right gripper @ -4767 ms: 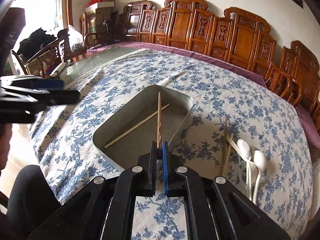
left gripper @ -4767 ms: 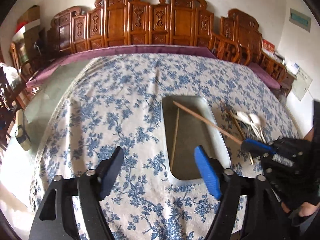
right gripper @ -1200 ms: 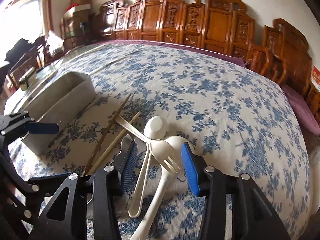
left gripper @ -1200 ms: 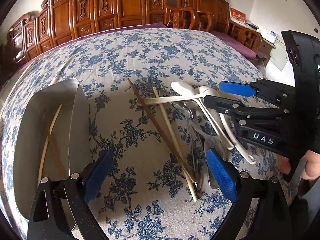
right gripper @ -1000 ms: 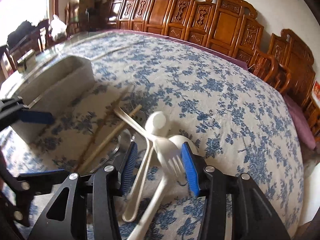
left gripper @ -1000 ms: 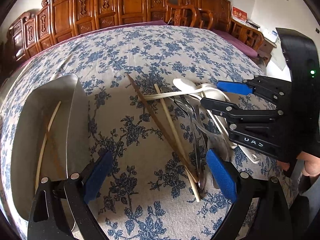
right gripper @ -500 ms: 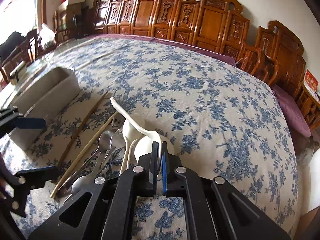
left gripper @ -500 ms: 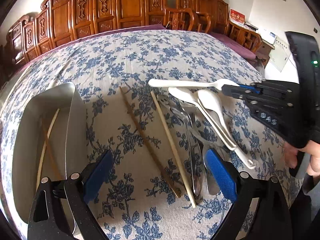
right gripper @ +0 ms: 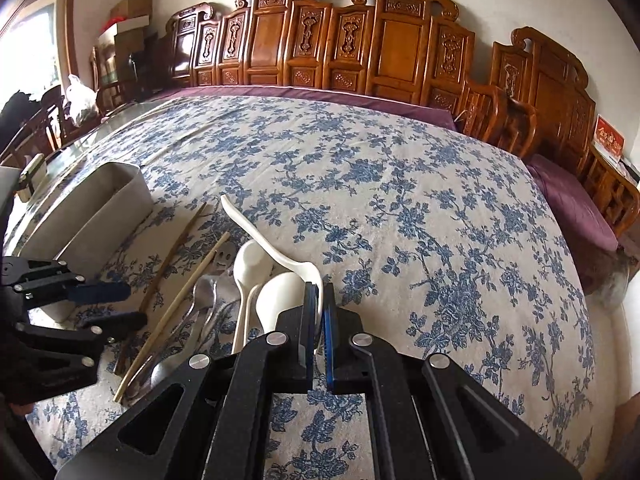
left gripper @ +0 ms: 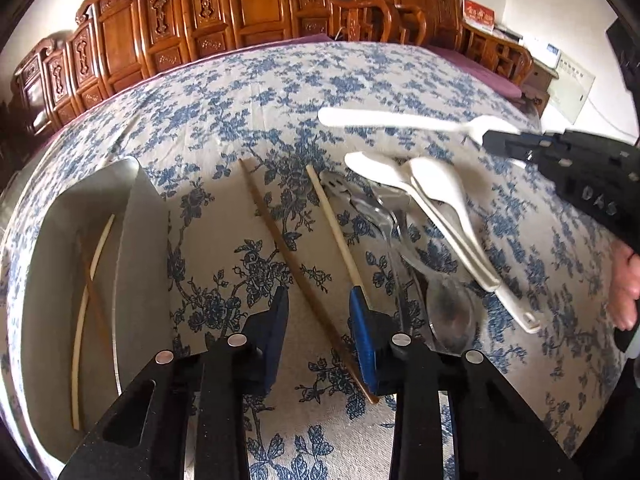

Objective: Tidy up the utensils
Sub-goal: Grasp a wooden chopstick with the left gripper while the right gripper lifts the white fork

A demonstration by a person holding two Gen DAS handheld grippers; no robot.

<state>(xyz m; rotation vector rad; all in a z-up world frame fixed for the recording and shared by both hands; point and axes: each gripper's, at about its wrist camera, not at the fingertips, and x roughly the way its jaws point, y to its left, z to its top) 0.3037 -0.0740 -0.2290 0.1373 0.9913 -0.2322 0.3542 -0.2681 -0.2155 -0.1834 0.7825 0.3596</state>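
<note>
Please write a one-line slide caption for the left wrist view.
Left hand-held gripper closing around a dark chopstick while the right hand-held gripper lifts a white fork.

A cream cloth (left gripper: pixel 360 80) patterned with blue flowers covers the counter. The fork (left gripper: pixel 400 120) and two spoons (left gripper: pixel 432 188) are white, the tray (left gripper: pixel 136 240) silvery grey, one chopstick (left gripper: pixel 296 264) dark brown, another (left gripper: pixel 336 236) pale, and the carved chairs (right gripper: pixel 400 40) reddish-brown.

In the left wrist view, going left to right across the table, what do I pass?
Metal tray → dark chopstick → pale chopstick → metal spoons → white spoons → right gripper holding the white fork.
</note>
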